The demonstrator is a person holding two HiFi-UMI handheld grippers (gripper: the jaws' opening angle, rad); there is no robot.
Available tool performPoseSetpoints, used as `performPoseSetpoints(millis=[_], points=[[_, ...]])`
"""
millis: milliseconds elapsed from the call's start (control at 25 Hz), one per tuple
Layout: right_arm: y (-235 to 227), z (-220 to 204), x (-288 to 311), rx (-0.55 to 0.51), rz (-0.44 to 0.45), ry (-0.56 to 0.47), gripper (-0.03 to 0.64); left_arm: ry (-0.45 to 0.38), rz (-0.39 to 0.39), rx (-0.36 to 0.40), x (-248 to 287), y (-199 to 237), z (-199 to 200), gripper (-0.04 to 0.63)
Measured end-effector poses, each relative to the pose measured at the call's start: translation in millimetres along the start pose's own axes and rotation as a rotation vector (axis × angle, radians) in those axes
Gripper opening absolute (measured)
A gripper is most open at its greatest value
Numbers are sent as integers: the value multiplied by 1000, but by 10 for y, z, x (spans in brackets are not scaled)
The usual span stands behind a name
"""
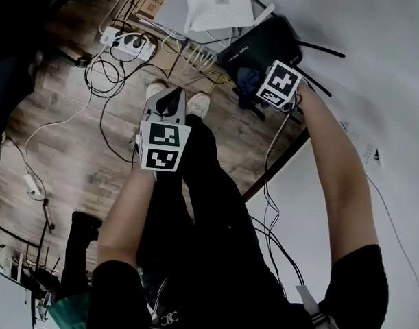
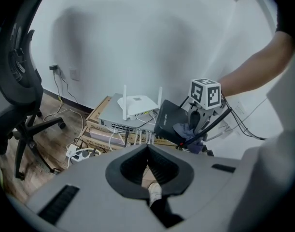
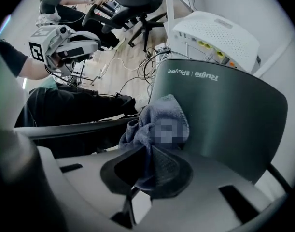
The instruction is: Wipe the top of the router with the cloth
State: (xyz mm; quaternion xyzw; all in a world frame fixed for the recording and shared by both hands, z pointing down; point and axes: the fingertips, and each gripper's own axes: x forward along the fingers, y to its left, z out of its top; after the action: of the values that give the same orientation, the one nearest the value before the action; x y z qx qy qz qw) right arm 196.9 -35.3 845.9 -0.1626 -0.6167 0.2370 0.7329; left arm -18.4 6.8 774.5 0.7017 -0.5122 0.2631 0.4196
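Observation:
A black router lies tilted on a stack of gear, its flat top facing me. My right gripper is shut on a blue-grey cloth, which presses on the near left part of the router top. In the head view the cloth sits just off the router, beside the right gripper's marker cube. My left gripper is shut with nothing in it. It hangs over the floor, left of and well back from the router.
A white router with two antennas sits on a grey switch over cardboard boxes. Cables and a power strip lie on the wooden floor. An office chair stands left. A white wall is right.

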Motion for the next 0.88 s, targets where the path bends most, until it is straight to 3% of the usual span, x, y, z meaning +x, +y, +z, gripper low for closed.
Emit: performPoseSetpoints(millis=[520, 640, 880], points=[[-354, -157, -123, -56, -133, 154, 21, 17, -10, 17, 83, -27, 23, 3], [-558, -257, -209, -45, -204, 212, 21, 24, 2, 3, 110, 18, 1, 3], [-969, -555, -332, -71, -382, 424, 21, 38, -9, 7, 185, -28, -14, 3]])
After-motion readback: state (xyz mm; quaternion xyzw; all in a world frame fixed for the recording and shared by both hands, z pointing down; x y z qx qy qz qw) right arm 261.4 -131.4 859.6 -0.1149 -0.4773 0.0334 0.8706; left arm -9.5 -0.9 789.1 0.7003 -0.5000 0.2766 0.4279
